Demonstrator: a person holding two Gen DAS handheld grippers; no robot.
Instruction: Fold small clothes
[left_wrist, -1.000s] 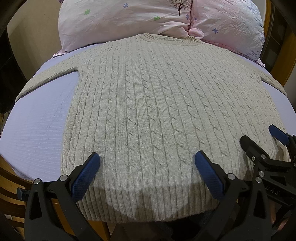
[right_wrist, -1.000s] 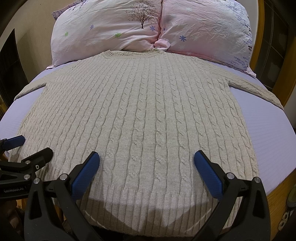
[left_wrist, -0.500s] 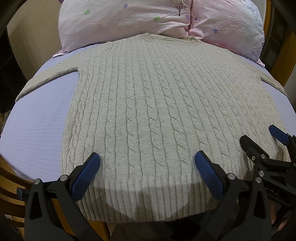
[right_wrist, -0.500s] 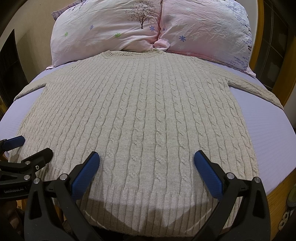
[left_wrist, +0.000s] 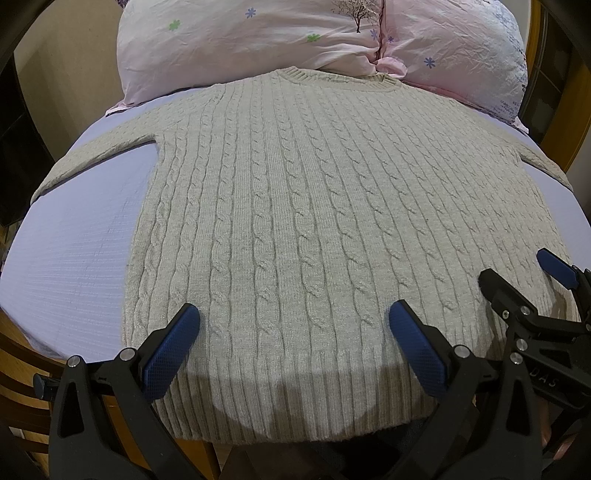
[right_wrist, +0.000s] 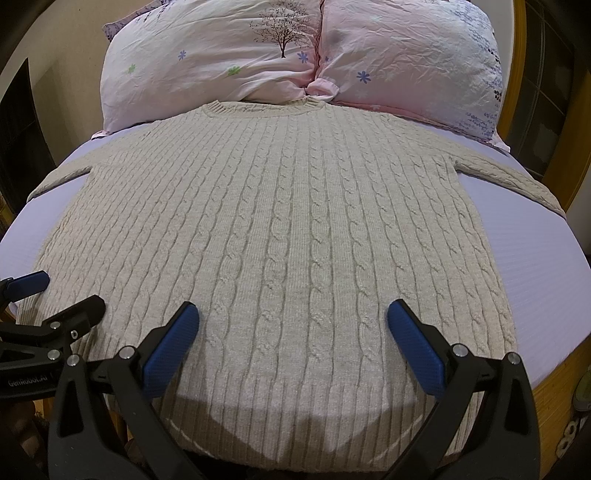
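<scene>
A beige cable-knit sweater (left_wrist: 314, 221) lies flat on the lilac bed sheet (left_wrist: 74, 251), collar toward the pillows, sleeves spread to both sides, ribbed hem nearest me. It also fills the right wrist view (right_wrist: 295, 240). My left gripper (left_wrist: 293, 325) is open and empty above the hem, left of centre. My right gripper (right_wrist: 291, 325) is open and empty above the hem, right of centre. The right gripper also shows in the left wrist view (left_wrist: 517, 280), and the left gripper shows at the left edge of the right wrist view (right_wrist: 55, 295).
Two pink floral pillows (right_wrist: 221, 62) lie at the head of the bed beyond the collar. A wooden bed frame (right_wrist: 576, 155) runs along the right side. Wooden slats (left_wrist: 22, 369) show at the near left corner. The sheet lies bare either side of the sweater body.
</scene>
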